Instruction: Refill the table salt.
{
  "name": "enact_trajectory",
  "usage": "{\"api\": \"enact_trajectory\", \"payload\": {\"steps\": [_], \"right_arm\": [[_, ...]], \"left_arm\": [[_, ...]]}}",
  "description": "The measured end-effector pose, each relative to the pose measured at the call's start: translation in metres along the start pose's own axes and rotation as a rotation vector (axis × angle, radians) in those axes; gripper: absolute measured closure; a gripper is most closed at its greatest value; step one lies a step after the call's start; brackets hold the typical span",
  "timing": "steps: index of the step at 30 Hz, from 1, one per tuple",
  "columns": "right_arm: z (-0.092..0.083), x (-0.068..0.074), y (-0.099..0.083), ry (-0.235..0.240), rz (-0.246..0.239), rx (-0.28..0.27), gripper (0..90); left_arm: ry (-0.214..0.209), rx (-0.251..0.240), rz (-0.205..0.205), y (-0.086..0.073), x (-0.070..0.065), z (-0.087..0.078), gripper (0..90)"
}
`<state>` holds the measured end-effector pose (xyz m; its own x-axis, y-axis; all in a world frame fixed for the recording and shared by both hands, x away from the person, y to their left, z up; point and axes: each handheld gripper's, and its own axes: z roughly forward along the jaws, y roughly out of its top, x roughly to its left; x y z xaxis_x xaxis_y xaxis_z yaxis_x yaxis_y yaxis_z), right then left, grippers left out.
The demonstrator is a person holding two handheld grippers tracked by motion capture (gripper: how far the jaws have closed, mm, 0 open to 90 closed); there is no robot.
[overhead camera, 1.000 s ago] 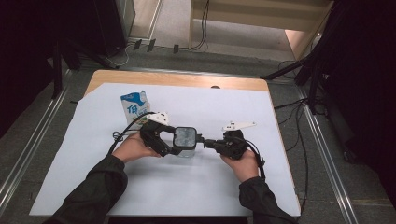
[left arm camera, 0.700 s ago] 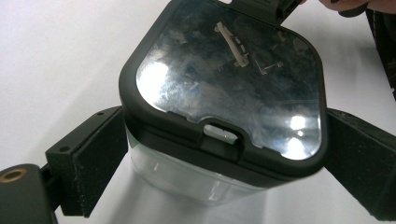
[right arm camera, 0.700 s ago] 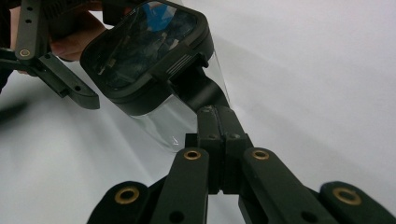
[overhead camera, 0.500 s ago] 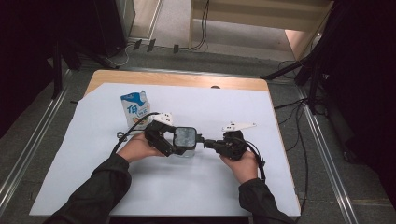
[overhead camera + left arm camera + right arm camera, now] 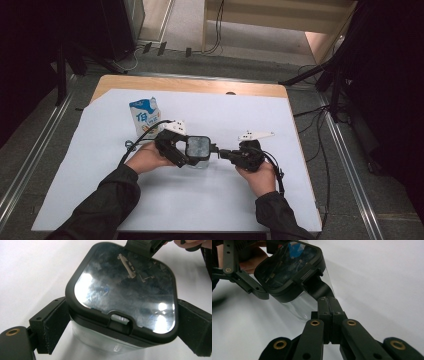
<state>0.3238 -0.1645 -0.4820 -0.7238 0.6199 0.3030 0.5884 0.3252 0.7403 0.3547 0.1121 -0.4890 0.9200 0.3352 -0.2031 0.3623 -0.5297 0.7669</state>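
A clear plastic container (image 5: 198, 148) with a black-framed see-through lid (image 5: 125, 292) stands tilted on the white sheet in the middle of the table. My left gripper (image 5: 186, 156) is shut on it, its black pads (image 5: 53, 322) pressing the container's two sides just under the lid. From the right, my right gripper (image 5: 218, 151) reaches in level. Its jaws are shut together, and their tips pinch the black latch tab (image 5: 314, 286) on the lid's edge. In the left gripper view the right gripper (image 5: 146, 246) meets the lid's far rim.
A blue and white milk carton (image 5: 145, 116) stands upright behind my left hand. The white sheet (image 5: 210, 200) covers most of the wooden table (image 5: 200, 85). Cables trail from both grippers, and more lie on the floor to the right.
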Motion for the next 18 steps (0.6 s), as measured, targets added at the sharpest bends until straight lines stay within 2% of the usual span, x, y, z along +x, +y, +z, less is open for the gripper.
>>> {"api": "enact_trajectory", "payload": {"steps": [11,18], "right_arm": [[0.0001,-0.0009,0.0005,-0.008,-0.003,-0.006,90.0],[0.0004,-0.0010,0.0008,-0.007,-0.005,-0.009,90.0]], "left_arm": [[0.009,-0.008,0.015,0.0028,-0.0015,-0.0052,10.2],[0.002,-0.005,0.001,0.0042,-0.0014,-0.0063,10.2]]}}
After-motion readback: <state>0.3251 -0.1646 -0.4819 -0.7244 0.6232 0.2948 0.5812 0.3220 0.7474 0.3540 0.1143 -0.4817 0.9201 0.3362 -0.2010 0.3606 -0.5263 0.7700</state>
